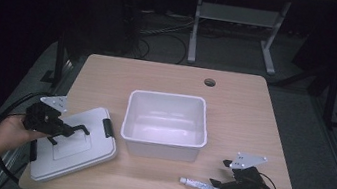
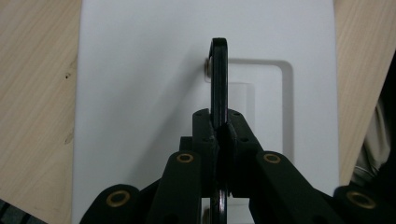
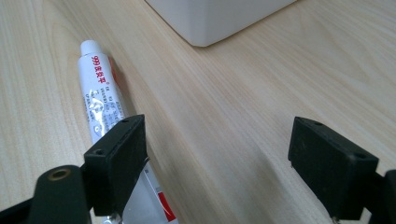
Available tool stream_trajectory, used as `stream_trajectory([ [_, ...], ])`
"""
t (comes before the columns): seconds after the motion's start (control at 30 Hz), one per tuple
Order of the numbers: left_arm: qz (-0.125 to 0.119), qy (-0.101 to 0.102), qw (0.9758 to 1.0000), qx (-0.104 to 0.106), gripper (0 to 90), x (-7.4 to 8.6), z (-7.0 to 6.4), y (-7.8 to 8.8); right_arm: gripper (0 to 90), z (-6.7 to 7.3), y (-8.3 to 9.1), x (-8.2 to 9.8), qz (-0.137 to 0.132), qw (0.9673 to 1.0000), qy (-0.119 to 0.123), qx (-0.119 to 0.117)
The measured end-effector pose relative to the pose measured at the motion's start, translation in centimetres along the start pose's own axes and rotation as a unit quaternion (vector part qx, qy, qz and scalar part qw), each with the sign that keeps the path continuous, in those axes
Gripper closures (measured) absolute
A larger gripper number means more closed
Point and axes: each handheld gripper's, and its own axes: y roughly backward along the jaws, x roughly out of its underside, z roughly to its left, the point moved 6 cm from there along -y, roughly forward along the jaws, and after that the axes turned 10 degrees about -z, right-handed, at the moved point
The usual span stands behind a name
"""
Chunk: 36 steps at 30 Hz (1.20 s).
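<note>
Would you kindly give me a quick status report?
Left gripper shut on lid handle. Right gripper open beside tube. Bin empty, nothing blocking.

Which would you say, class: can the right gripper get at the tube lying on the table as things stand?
Probably yes: the right gripper stands open at the tube's flat end, one pad beside it, with bare table around it.

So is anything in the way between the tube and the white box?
Nothing visible. The tube lies on bare table just in front of the open white box, which looks empty. The right gripper is open at the tube's tail. The lid lies off to the left, its handle clamped by the left gripper.
</note>
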Motion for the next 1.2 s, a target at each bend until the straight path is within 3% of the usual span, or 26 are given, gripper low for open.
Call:
stream_trajectory([
  [0.57,0.015,-0.007,0.9999,0.002,83.9,1.1,0.3,-2.3,18.0,0.9,0.1,-1.0,0.008,0.9993,0.014,-0.034],
  [0.83,0.005,-0.004,1.0,0.001,83.4,1.3,0.4,-2.6,17.4,1.2,0.6,-1.4,0.011,0.9987,0.024,-0.043],
  [1.03,-0.004,0.005,0.9999,-0.015,68.8,1.7,0.7,-2.2,16.7,1.5,0.5,-1.7,0.019,0.9982,0.032,-0.048],
  [1.2,-0.026,0.009,0.9991,-0.03,57.2,1.9,0.5,-1.6,16.7,1.8,0.4,-1.9,0.03,0.9971,0.045,-0.053],
])
